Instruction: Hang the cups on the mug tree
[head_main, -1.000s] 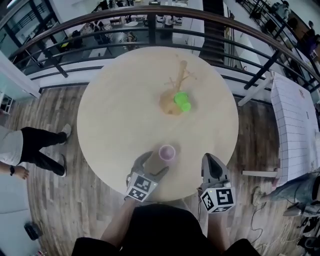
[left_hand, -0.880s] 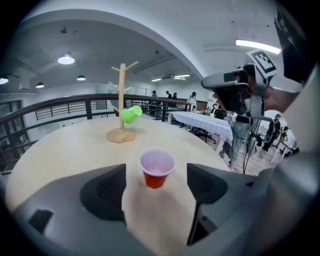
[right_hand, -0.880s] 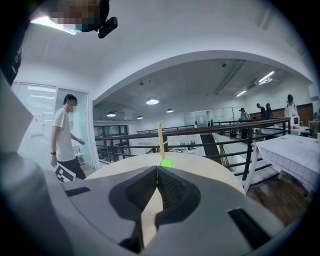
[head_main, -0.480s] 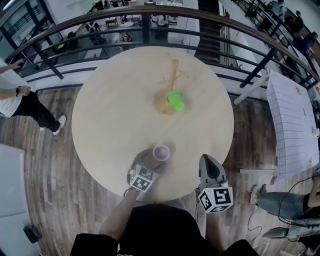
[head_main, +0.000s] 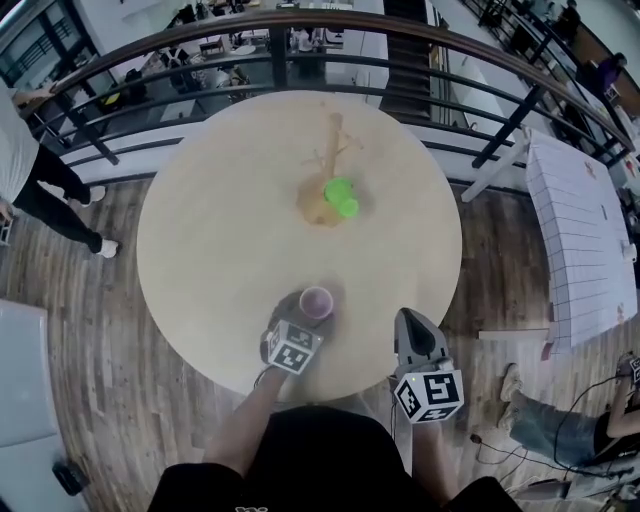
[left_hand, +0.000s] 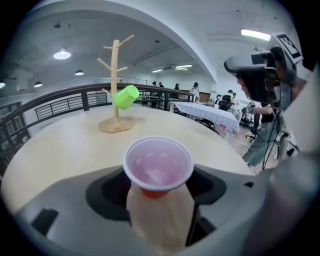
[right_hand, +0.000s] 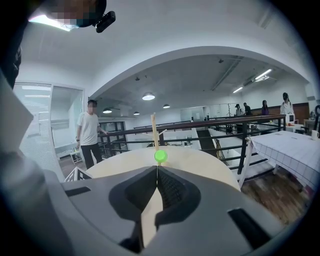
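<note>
Left gripper view first: clamps the left tool (head_main: 308, 316) on the lower wall of a pink cup (left_hand: 158, 167), mouth turned up. Holds the right tool (right_hand: 156, 192) pressed together on nothing, just right of the left one, at the near edge of the bench (head_main: 220, 230).

Risks a few things from here, at a guess:
- Could squash or drop the thin cup with so low a grip.
- Could miss a peg unless tipped mouth-down first.
- Could knock the green cup (left_hand: 125, 96) off its branch, or topple the mug tree (left_hand: 116, 75), by coming in fast.

Finds the tree well ahead of the left tool, slightly to its left, across the bench. Lines up dead ahead of the right tool's closed tips too.
</note>
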